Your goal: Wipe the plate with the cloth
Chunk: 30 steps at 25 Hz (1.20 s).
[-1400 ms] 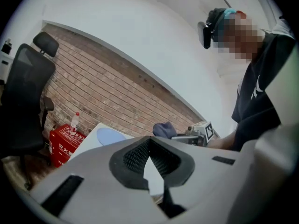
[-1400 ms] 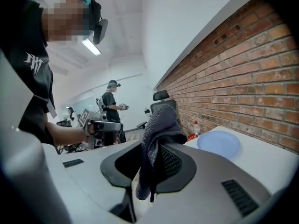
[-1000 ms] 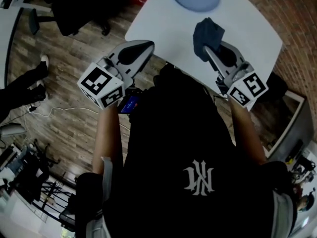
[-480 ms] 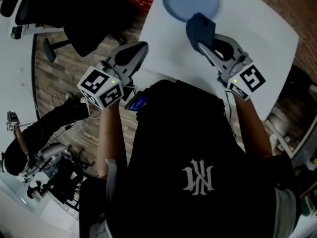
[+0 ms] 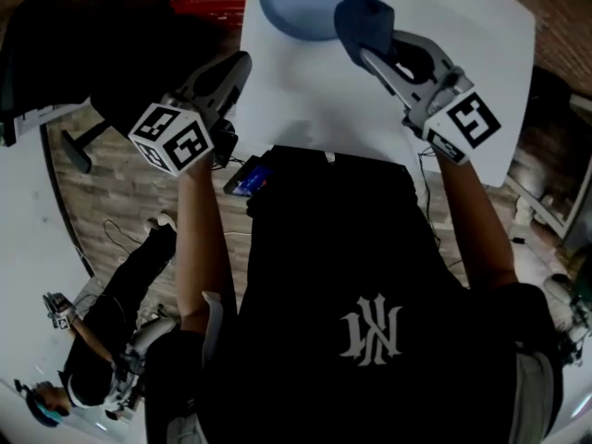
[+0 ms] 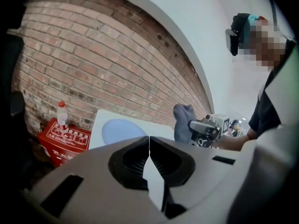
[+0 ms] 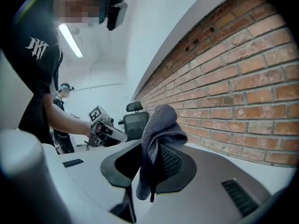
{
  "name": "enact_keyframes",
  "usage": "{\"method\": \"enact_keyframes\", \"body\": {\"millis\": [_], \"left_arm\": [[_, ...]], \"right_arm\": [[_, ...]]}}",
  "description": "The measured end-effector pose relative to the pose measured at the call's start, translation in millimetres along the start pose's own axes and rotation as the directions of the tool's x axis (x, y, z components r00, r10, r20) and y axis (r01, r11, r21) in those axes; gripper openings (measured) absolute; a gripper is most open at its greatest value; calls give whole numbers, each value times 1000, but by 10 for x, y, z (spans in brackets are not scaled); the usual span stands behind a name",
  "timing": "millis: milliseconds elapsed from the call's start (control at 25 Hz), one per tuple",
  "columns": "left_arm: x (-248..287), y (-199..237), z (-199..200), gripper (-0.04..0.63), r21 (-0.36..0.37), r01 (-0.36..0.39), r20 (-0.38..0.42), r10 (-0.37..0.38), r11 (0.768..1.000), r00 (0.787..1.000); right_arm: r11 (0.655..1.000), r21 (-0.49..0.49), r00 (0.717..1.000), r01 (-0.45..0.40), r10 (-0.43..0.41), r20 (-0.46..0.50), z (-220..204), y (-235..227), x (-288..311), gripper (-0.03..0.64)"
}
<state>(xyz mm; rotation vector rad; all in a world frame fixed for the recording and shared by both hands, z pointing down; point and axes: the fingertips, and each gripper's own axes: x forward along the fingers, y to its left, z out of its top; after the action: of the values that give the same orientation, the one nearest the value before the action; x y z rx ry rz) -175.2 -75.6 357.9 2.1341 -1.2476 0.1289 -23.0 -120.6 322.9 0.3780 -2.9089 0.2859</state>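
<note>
A round blue plate (image 5: 296, 7) lies at the far end of the white table (image 5: 305, 100); the left gripper view shows the plate (image 6: 122, 129) flat on the tabletop. My right gripper (image 5: 365, 49) is shut on a dark blue-grey cloth (image 5: 363, 21), which hangs bunched at the plate's right rim. In the right gripper view the cloth (image 7: 159, 139) is pinched between the jaws and drapes down. My left gripper (image 5: 242, 60) is shut and empty, held at the table's left edge, short of the plate. The left gripper (image 6: 149, 140) points toward the plate.
A red crate (image 6: 63, 139) with a plastic bottle (image 6: 61, 115) stands on the floor left of the table, against a brick wall. A black office chair (image 7: 135, 118) is behind the left gripper. Another person sits on the wooden floor at lower left (image 5: 102, 359).
The right gripper has carried the cloth from the table's middle up to the plate's right rim. The left gripper has moved forward along the table's left edge, toward the plate.
</note>
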Motion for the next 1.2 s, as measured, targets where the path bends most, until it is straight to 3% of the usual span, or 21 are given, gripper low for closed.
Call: {"method": "enact_keyframes", "body": {"millis": [240, 520, 720, 880, 1040, 1200], "left_arm": [[294, 642, -333, 3, -141, 59, -56, -67, 988, 996], [563, 964, -434, 37, -174, 85, -137, -110, 981, 984], [854, 1101, -586, 86, -270, 58, -206, -116, 961, 972], [1050, 1139, -662, 103, -304, 37, -257, -119, 952, 959], [1117, 1290, -810, 103, -367, -16, -299, -102, 930, 949], [1223, 1371, -824, 101, -410, -34, -288, -94, 912, 953]], "right_arm": [[987, 20, 987, 158, -158, -5, 119, -143, 147, 84], [972, 5, 971, 235, -235, -48, 134, -122, 221, 84], [970, -12, 969, 241, -241, -58, 94, -290, 211, 84], [968, -29, 967, 248, -249, -52, -22, -495, 277, 84], [981, -11, 977, 195, -196, -88, -274, -609, 578, 84], [990, -11, 985, 139, -139, -97, -329, -708, 798, 84]]}}
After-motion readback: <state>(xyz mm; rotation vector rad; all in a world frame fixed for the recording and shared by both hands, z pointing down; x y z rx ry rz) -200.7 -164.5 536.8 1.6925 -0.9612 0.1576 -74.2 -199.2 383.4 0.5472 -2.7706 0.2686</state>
